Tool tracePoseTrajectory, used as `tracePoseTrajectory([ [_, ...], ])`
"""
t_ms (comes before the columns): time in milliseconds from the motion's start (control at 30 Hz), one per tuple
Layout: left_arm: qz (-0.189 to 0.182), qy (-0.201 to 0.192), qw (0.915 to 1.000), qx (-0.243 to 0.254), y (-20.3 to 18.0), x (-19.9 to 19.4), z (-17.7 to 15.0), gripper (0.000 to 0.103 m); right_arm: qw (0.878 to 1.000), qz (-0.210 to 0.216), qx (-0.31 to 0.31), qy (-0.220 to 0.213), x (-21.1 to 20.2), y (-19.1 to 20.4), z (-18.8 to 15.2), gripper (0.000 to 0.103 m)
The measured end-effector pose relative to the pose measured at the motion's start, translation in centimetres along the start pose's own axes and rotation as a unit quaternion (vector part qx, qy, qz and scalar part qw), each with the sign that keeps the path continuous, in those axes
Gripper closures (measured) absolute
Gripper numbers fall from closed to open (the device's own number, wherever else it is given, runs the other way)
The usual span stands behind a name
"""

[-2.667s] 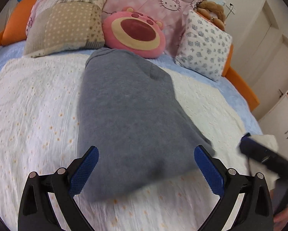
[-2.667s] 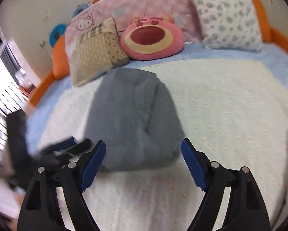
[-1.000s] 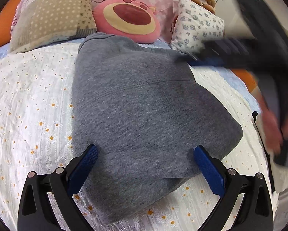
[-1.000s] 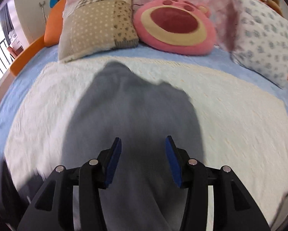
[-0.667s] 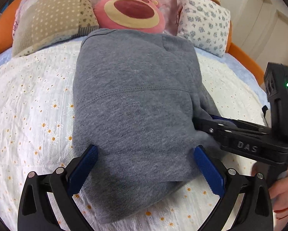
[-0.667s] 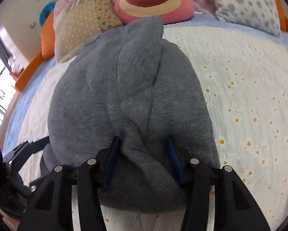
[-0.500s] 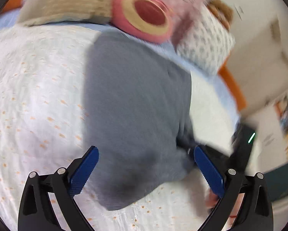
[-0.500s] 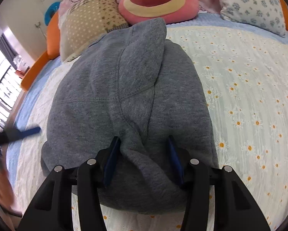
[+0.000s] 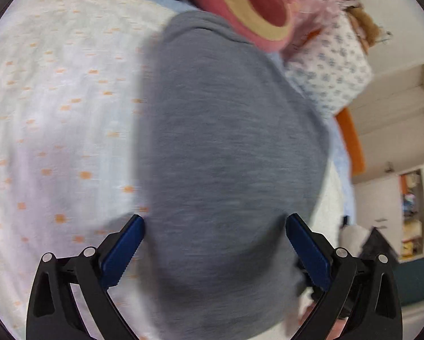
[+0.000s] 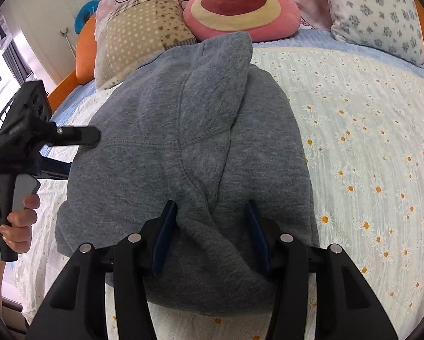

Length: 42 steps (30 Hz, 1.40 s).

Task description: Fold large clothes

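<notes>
Two views, read in turn. Left wrist view, blurred: I see the grey sweatshirt (image 9: 229, 153) lying on the daisy-print bedspread (image 9: 56, 119), already narrowed into one long thick bundle that runs from the near edge up to the pink bear cushion (image 9: 257, 8). My left gripper (image 9: 214, 243) stands with its jaws wide, one blue pad at each side of the bundle's near end; neither pad presses the cloth, so nothing is held on this side.

Right wrist view, sharp: the sweatshirt (image 10: 183, 147) shows its hood laid flat on top, pointing toward the bear cushion (image 10: 240, 2), with no sleeve spread out at either side. My right gripper (image 10: 212, 232) stands with its jaws at a middle width, set around a raised ridge of cloth at the near end; the pads touch the fabric on both sides, and I read this as a hold on that ridge. The left gripper (image 10: 78, 136) is seen from the side at the bundle's left edge, held by a hand (image 10: 16, 221).

Progress, as I judge it: the lengthwise folds look done; the crosswise fold, near end carried toward the hood, looks to remain, with smoothing after it.
</notes>
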<state>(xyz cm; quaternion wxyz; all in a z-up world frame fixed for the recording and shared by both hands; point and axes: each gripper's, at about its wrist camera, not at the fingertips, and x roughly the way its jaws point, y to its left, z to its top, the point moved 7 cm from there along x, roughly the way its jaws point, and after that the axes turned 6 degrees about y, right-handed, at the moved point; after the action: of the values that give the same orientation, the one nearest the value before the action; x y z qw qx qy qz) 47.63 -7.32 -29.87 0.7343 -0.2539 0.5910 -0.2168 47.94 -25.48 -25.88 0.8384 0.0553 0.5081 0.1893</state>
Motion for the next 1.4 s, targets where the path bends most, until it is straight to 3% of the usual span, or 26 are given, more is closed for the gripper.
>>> tracePoseTrajectory([
  [133,0.084,0.019,0.9956,0.038,-1.4,2.2,0.0,0.002,1.000,0.001,0.001,-0.013,0.0,0.0,-0.4,0.053],
  [267,0.099,0.023,0.9939,0.042,-3.7,2.6,0.5,0.002,1.000,0.002,0.005,-0.031,-0.2,-0.1,-0.7,0.053],
  [367,0.172,0.032,0.9805,0.090,-5.4,3.8,0.0,0.002,0.999,0.006,0.006,-0.036,-0.2,-0.2,-0.8,0.053],
  [433,0.193,0.026,0.9772,0.085,-5.3,4.2,0.1,0.002,0.999,0.007,0.006,-0.037,-0.2,-0.2,-0.9,0.053],
  [700,0.157,0.008,0.9857,0.062,-2.6,3.3,0.1,0.005,1.000,0.000,-0.005,-0.007,-0.9,0.2,-0.1,0.050],
  [800,0.119,0.003,0.9915,0.053,-1.4,3.0,-0.2,0.005,0.999,0.034,0.016,-0.005,-3.9,-0.2,0.0,0.016],
  [867,0.094,0.004,0.9944,0.049,-0.8,2.7,-0.2,0.005,0.991,0.106,0.078,-0.008,-6.7,-1.7,-0.8,0.013],
  [1000,0.085,0.001,0.9950,0.052,-0.7,2.8,-0.5,0.004,0.966,0.191,0.166,0.057,-7.1,-4.1,-3.4,0.011],
  [1067,0.082,-0.002,0.9952,0.052,-0.5,2.6,-0.9,0.004,0.959,0.206,0.178,0.075,-6.6,-4.5,-4.3,0.011],
  [1200,0.074,-0.003,0.9958,0.053,-0.3,2.3,-1.3,0.003,0.929,0.293,0.207,0.092,-5.6,-2.6,-4.5,0.011],
  [1400,0.063,0.003,0.9967,0.050,-0.2,2.2,-1.2,0.003,0.919,0.279,0.255,0.113,-1.8,-2.2,-4.1,0.011],
])
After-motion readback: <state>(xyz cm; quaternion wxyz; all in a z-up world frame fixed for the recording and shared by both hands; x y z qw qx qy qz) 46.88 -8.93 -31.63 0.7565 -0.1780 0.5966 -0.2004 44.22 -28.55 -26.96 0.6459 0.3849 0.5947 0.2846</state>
